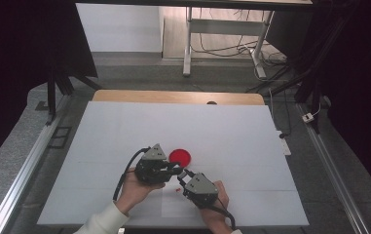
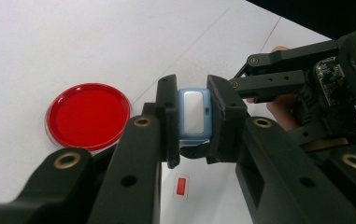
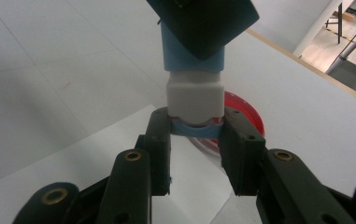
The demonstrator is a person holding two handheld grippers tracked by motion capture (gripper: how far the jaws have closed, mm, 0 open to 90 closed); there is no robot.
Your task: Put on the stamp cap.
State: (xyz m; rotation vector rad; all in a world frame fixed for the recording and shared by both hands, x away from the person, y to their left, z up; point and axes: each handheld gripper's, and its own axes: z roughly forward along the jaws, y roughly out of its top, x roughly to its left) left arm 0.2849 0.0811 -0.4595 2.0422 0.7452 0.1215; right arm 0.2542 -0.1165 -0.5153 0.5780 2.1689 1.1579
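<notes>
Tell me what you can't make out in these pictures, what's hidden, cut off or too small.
- Blue and white object: in the left gripper view the jaws cover its sides, so its full shape stays unknown.
- Its far end: in the right gripper view the left gripper covers it.
- Red dish: mostly hidden behind the object and jaws in the right gripper view.
- Small red label: any print too small to read.
- Right gripper: its grip is too small to judge in the high view.

We hold our left tongs [image 1: 176,170] in the left hand [image 1: 137,187], jaws pointing right and clamped from both sides on a small blue-and-white block [image 2: 193,114]. Our right tongs [image 1: 183,175] sit in the right hand [image 1: 217,207], angled up and left to meet them tip to tip, jaws pinched on the same block's lower end. A white sleeve [image 1: 102,222] covers our left forearm.
</notes>
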